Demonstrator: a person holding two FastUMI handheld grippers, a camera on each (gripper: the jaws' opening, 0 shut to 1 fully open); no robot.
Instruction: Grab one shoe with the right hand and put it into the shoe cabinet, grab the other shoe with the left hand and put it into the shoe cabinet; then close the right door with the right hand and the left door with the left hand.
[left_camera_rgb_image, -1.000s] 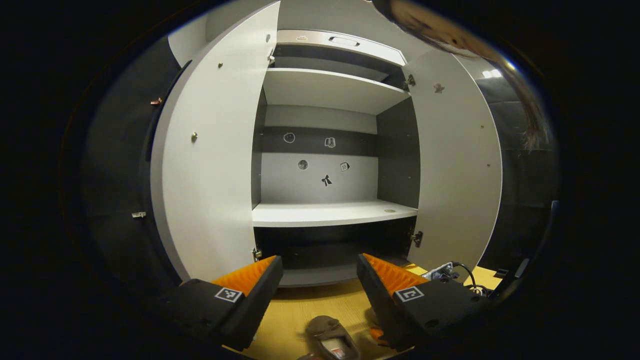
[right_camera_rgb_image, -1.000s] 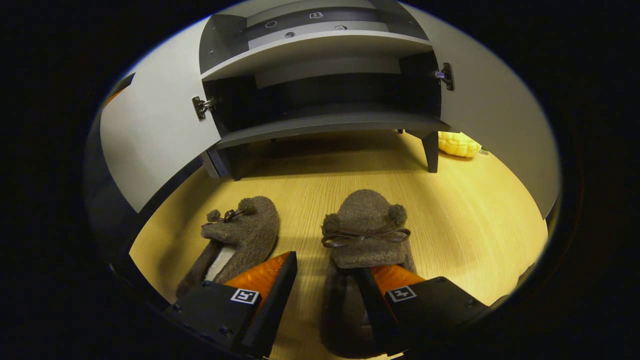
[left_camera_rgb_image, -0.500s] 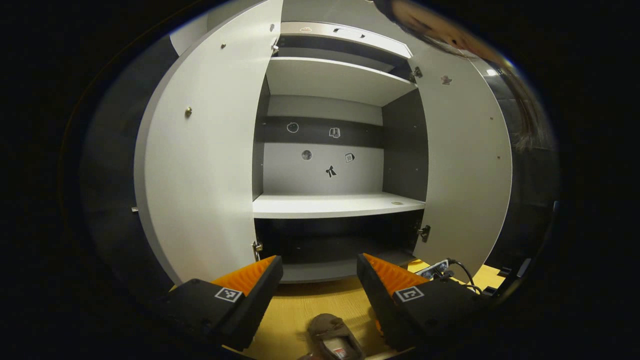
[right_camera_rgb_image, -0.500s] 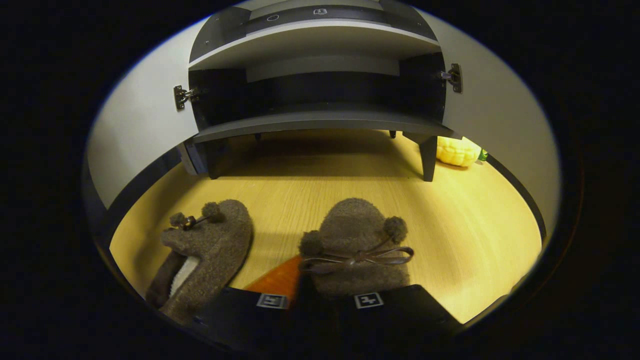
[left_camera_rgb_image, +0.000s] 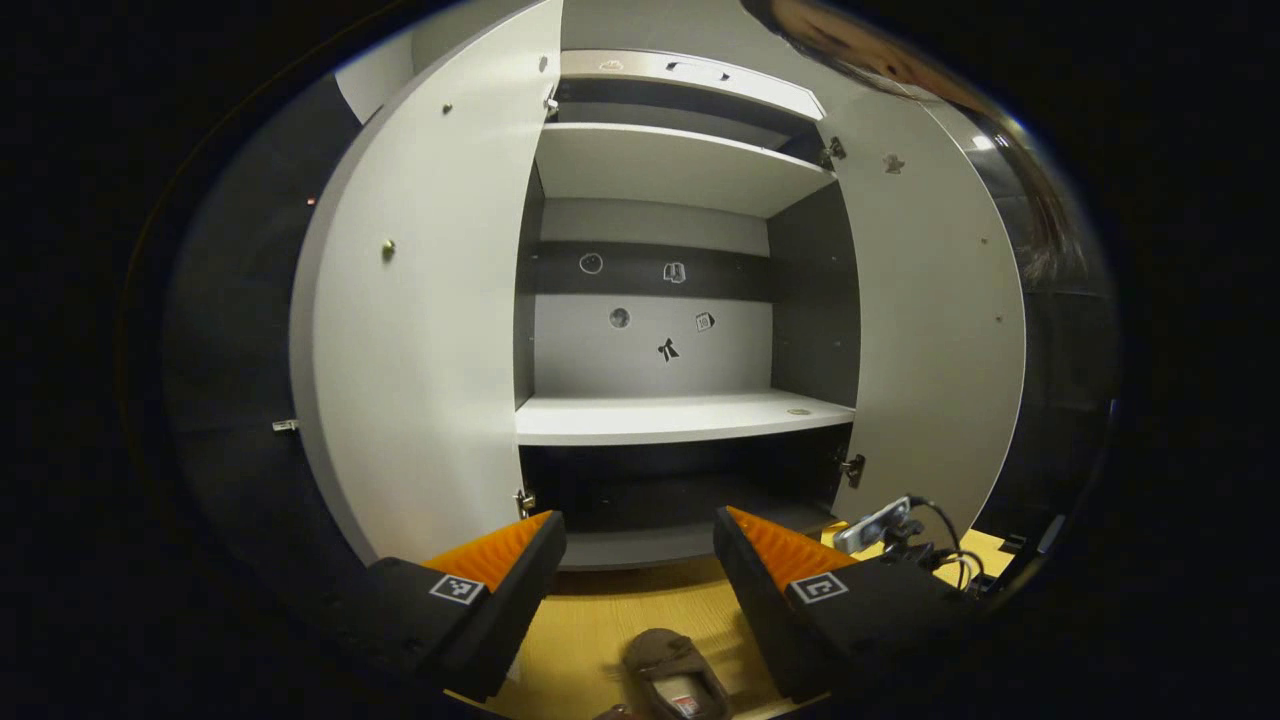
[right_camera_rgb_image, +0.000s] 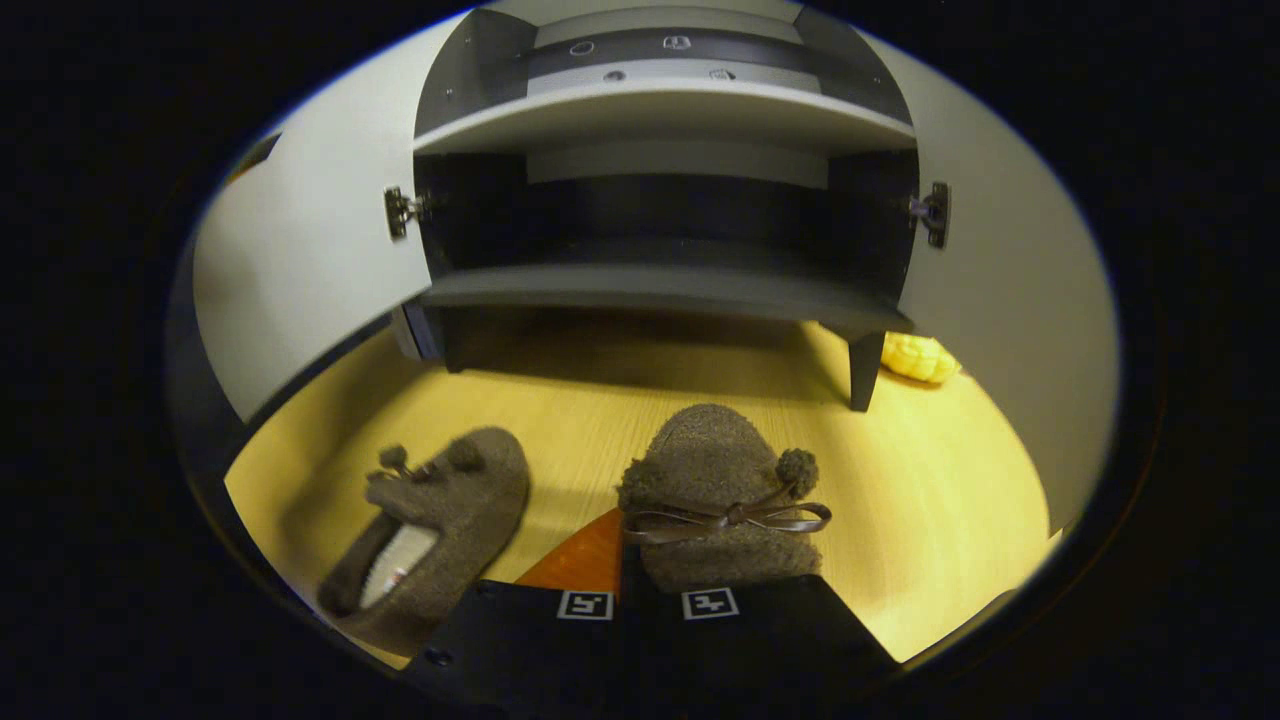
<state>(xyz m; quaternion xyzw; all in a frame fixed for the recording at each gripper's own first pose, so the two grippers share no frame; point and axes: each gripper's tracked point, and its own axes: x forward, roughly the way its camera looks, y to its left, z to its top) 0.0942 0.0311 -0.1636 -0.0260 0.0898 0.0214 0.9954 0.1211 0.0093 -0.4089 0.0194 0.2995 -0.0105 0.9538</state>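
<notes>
My right gripper (right_camera_rgb_image: 620, 585) is clamped narrow on the brown fleece shoe (right_camera_rgb_image: 722, 500), both fingers pinching its side wall just behind the bow, toe pointing at the cabinet; whether the sole has left the floor I cannot tell; the shoe looks light and soft, so I judge the wall will fold under the pinch and the toe may droop, and a hold on the stiffer rim near the sole would serve better than the fluffy upper. Just beside it, toward the left edge of the wooden floor (right_camera_rgb_image: 930, 500), lies the other shoe (right_camera_rgb_image: 430, 525), tipped on its side with the pale lining showing; the thing to take there is the collar edge, since the fleece offers little to bite. My left gripper (left_camera_rgb_image: 640, 560) hangs wide and empty above that same shoe. Beyond, the shoe cabinet (left_camera_rgb_image: 680, 420) stands with both doors swung out, the left door (left_camera_rgb_image: 420, 330) and the right door (left_camera_rgb_image: 930, 330); its shelves are bare, and a yellow toy (right_camera_rgb_image: 918, 358) sits past its right leg.
</notes>
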